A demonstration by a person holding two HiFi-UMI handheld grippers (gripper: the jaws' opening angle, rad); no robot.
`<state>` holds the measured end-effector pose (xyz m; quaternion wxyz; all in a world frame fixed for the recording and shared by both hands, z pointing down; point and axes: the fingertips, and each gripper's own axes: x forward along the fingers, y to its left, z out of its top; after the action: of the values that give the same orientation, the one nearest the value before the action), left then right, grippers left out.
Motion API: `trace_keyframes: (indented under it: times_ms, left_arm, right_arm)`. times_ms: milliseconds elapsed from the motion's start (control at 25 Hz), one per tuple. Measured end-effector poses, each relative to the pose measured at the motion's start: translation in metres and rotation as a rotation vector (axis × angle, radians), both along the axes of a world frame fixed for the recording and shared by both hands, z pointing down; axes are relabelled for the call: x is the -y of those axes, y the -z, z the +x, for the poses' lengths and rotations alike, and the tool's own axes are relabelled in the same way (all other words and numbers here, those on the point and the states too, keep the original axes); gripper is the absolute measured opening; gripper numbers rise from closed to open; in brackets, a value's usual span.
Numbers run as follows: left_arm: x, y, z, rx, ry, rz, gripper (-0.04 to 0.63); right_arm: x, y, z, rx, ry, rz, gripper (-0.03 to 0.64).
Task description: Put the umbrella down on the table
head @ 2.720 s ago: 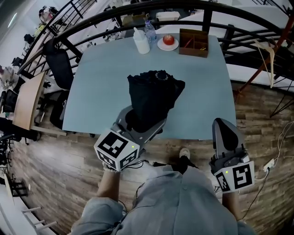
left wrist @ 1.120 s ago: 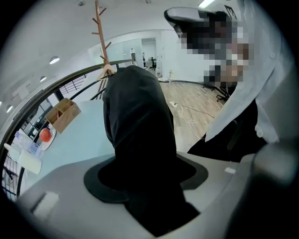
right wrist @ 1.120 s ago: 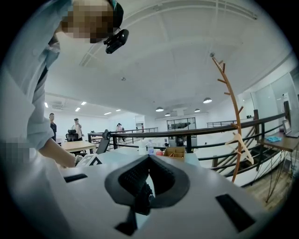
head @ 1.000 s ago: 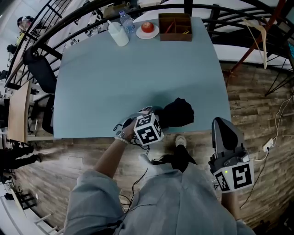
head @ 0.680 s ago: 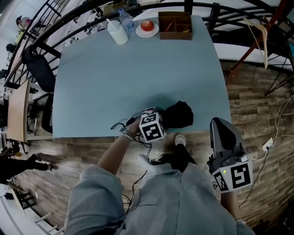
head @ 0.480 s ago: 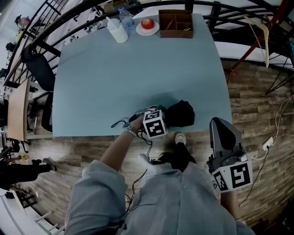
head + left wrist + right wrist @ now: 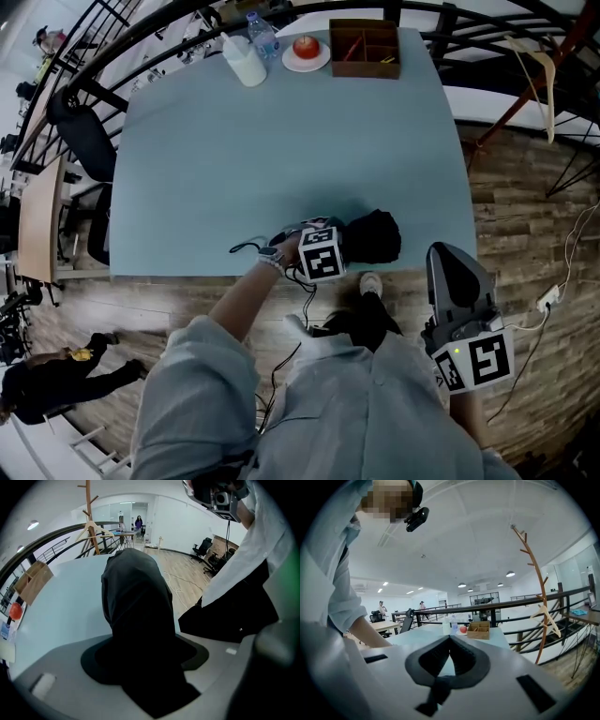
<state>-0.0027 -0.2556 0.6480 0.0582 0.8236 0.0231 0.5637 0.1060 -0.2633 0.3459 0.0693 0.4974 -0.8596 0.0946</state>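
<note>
Head view, umbrella: The folded black umbrella (image 7: 372, 236) lay on its side on the table (image 7: 281, 131), close to the near edge.
Head view, left gripper: The left gripper (image 7: 345, 241) pointed steeply down and gripped the umbrella's near end, probably held low so the bundle could settle before release.
Head view, right gripper: The right gripper (image 7: 450, 264) hung off the table beside the person, well apart from the umbrella and with no part in the job.
Left gripper view: The jaws stood wide, yet thick black fabric filled the gap. The umbrella ran away along the blue top.
Right gripper view: The 2 jaws met at their tips with nothing between. They faced the far-end wooden box (image 7: 480, 630).
Step, judged: The set-down looked nearly done, with only the release left.
</note>
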Motion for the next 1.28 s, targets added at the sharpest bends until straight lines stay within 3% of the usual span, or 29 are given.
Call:
trace_keyframes:
  times_ms: [840, 1280]
  left_arm:
    - [0.005, -0.004, 0.005, 0.016, -0.004, 0.001, 0.285]
    - [0.005, -0.003, 0.004, 0.031, 0.005, -0.003, 0.285]
  right_arm:
    - [0.011, -0.001, -0.025, 0.015, 0.084, 0.008, 0.000]
    - [0.000, 0.009, -0.022, 0.006, 0.051, 0.032, 0.000]
